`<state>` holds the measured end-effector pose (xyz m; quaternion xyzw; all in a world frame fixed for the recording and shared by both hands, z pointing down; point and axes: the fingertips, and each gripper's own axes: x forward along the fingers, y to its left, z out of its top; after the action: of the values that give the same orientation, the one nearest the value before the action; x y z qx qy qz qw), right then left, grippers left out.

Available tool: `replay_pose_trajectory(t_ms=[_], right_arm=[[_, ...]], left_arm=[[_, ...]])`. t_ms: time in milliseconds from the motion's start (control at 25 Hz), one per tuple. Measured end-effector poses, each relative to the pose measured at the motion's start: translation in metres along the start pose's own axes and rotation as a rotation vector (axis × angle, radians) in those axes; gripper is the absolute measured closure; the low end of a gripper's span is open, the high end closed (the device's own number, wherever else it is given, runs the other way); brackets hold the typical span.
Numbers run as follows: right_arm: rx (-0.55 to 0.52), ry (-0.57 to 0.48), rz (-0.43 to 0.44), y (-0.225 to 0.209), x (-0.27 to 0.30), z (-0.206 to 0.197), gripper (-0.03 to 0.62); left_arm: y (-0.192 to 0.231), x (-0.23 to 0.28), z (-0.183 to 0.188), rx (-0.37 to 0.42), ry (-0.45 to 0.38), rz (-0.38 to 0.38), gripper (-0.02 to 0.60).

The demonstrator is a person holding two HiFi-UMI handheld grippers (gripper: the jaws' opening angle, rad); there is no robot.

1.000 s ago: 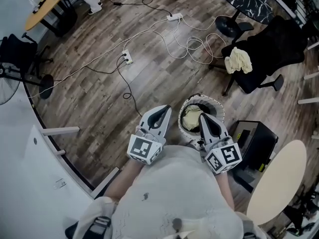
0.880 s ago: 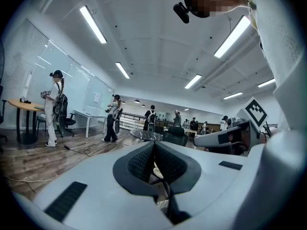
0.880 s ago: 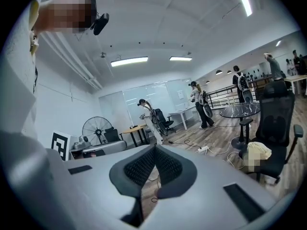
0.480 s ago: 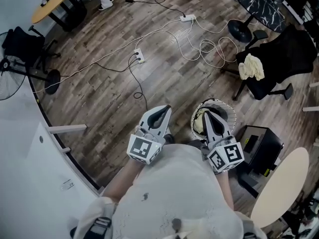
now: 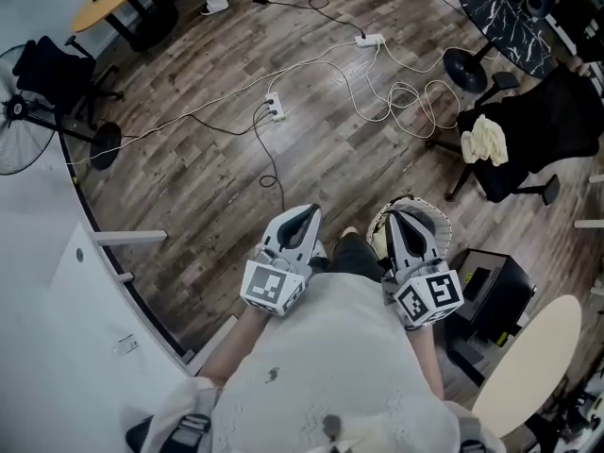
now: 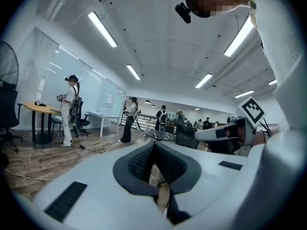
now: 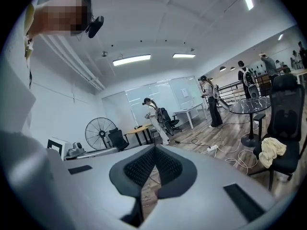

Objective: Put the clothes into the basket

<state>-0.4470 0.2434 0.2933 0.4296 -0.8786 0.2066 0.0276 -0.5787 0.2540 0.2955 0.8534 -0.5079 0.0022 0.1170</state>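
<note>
My left gripper (image 5: 304, 217) and right gripper (image 5: 401, 220) are held side by side in front of the person's body, both shut with nothing in them. In the left gripper view the pads of the left gripper (image 6: 154, 145) meet; in the right gripper view so do those of the right gripper (image 7: 154, 148). A round woven basket (image 5: 441, 225) stands on the floor under the right gripper, mostly hidden by it. A cream cloth (image 5: 484, 140) lies on the seat of a black office chair (image 5: 538, 121), to the right and beyond the basket. The same cloth (image 7: 271, 147) shows in the right gripper view.
White cables and power strips (image 5: 274, 109) trail over the wooden floor ahead. A black box (image 5: 491, 295) and a round beige table (image 5: 524, 366) stand at the right. A fan (image 5: 19, 111) and a white desk (image 5: 57, 281) are at the left. A marbled table (image 5: 505, 17) is far right.
The floor, chair and basket have slid down and to the right in the head view. The basket now lies further under the right gripper. Both grippers have kept their pose, shut.
</note>
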Motion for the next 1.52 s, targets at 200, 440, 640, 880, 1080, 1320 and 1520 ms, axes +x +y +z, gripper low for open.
replay_pose_trajectory(t_ms=[200, 440, 640, 880, 1080, 1320, 1520], right_arm=[[0.011, 0.006, 0.031, 0.001, 0.028, 0.003, 0.586], [0.004, 0.019, 0.079, -0.009, 0.072, 0.012, 0.586], [-0.001, 0.036, 0.09, -0.034, 0.116, 0.028, 0.586], [-0.013, 0.05, 0.099, -0.081, 0.17, 0.06, 0.586], [-0.001, 0.043, 0.093, -0.116, 0.207, 0.086, 0.586], [0.012, 0.04, 0.08, -0.164, 0.227, 0.119, 0.586], [0.008, 0.015, 0.08, -0.205, 0.238, 0.149, 0.586]], left_arm=[[0.017, 0.003, -0.001, 0.032, 0.022, 0.023, 0.561], [0.05, 0.027, 0.005, 0.019, 0.014, 0.071, 0.561], [0.073, 0.07, 0.009, 0.022, 0.017, 0.06, 0.561], [0.097, 0.14, 0.024, 0.007, 0.009, 0.054, 0.561], [0.118, 0.193, 0.038, 0.012, 0.021, 0.049, 0.561], [0.122, 0.254, 0.061, 0.012, 0.018, 0.051, 0.561], [0.11, 0.304, 0.073, 0.025, 0.019, 0.028, 0.561]])
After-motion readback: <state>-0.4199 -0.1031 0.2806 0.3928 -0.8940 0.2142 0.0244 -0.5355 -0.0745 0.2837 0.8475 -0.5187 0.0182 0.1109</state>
